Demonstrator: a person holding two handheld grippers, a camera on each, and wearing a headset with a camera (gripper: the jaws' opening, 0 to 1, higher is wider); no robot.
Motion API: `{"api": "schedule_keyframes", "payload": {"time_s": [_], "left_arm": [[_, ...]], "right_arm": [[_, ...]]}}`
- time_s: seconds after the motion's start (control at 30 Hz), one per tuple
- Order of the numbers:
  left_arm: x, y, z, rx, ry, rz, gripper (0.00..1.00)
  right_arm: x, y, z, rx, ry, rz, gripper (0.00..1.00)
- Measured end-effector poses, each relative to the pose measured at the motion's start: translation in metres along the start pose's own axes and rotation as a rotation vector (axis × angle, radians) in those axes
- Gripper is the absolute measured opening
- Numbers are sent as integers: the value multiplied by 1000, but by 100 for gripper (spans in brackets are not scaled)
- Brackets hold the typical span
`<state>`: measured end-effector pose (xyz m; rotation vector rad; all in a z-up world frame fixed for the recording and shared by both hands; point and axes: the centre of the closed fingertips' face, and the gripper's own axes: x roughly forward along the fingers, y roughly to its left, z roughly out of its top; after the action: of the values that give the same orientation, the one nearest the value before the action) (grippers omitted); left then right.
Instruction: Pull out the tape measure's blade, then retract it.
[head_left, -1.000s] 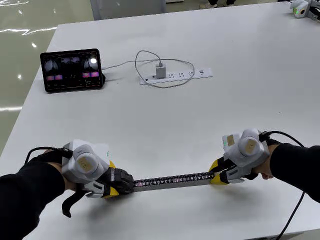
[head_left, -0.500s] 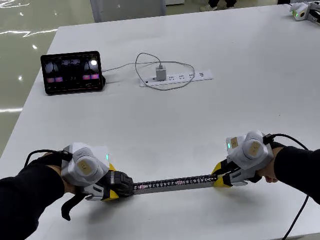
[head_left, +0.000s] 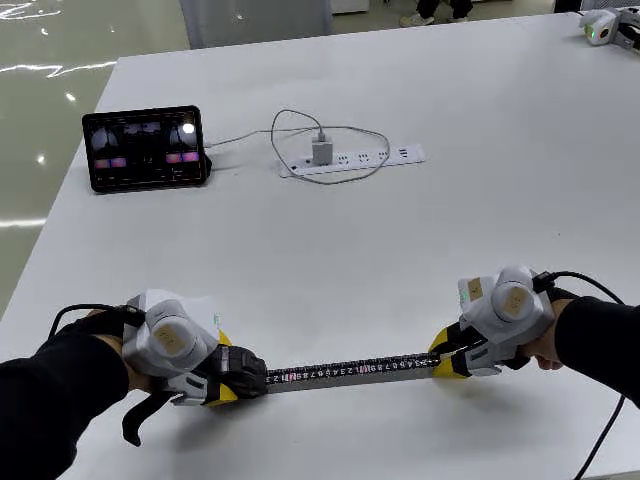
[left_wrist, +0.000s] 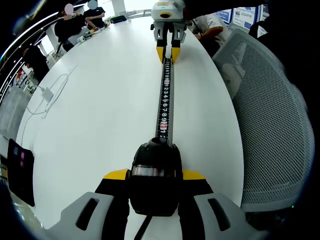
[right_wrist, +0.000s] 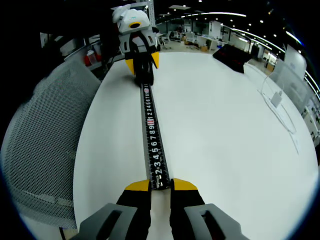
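Between the tongs, the blade (head_left: 350, 369) spans the tabletop (head_left: 400, 250): the left tongs (left_wrist: 155, 174) clamp the tape measure's case (head_left: 243, 367), the right tongs (right_wrist: 161, 185) pinch the blade's tip. Pull-out looks mostly done; retracting remains.

Counted on the table (head_left: 480, 200): one tape measure (head_left: 246, 368), two grippers, left gripper (head_left: 222, 368) and right gripper (head_left: 442, 355), one tablet (head_left: 146, 147), one power strip (head_left: 360, 156), one charger (head_left: 321, 148), one cable (head_left: 285, 111).
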<state>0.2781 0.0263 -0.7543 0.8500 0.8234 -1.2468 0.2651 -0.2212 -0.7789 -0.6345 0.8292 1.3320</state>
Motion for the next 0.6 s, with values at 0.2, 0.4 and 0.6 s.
{"api": "schedule_keyframes", "payload": {"time_s": [0.2,0.4,0.6], "left_arm": [[0,0,0,1,1,0,31],[0,0,0,3,0,1,31],[0,0,1,1,-3,6,31]], "right_arm": [[0,0,0,1,-1,-2,10],[0,0,0,-8,2,-3,10],[0,0,0,-5,-2,-2,10]]}}
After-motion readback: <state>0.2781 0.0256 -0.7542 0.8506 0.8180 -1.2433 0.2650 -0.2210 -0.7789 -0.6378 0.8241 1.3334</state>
